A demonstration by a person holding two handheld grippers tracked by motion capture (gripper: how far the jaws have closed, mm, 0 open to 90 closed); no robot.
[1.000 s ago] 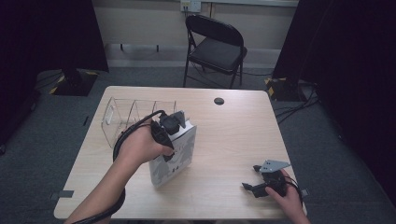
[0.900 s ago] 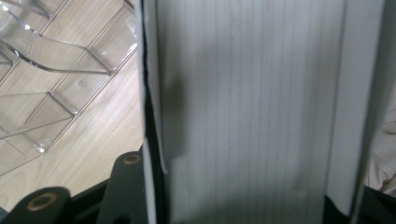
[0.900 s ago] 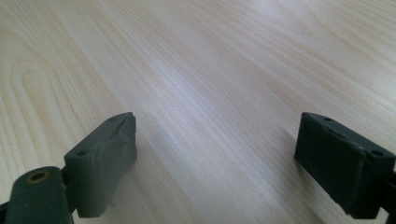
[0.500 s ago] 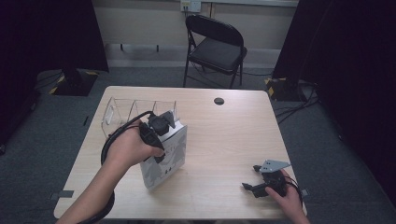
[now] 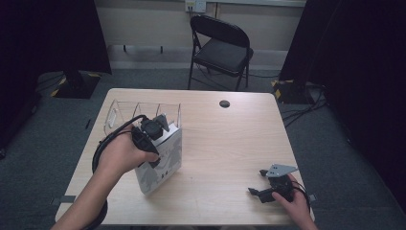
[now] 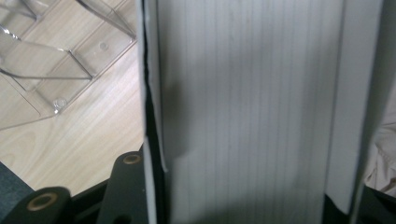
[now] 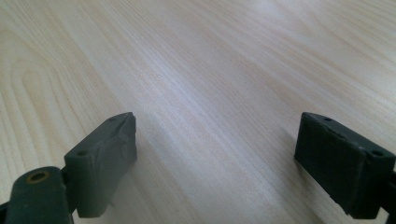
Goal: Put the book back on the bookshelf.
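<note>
The left gripper (image 5: 152, 128) has its jaws clamped on the white book (image 5: 160, 163), standing upright just before the clear organizer (image 5: 119, 111). Right of the book lies bare surface (image 5: 225, 143); the right gripper (image 5: 261, 184), jaws spread wide, sits near the surface's front right edge.

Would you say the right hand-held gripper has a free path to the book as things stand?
Probably yes: bare table lies between the open right hand-held gripper and the book, though the left hand-held gripper already clamps it.
</note>
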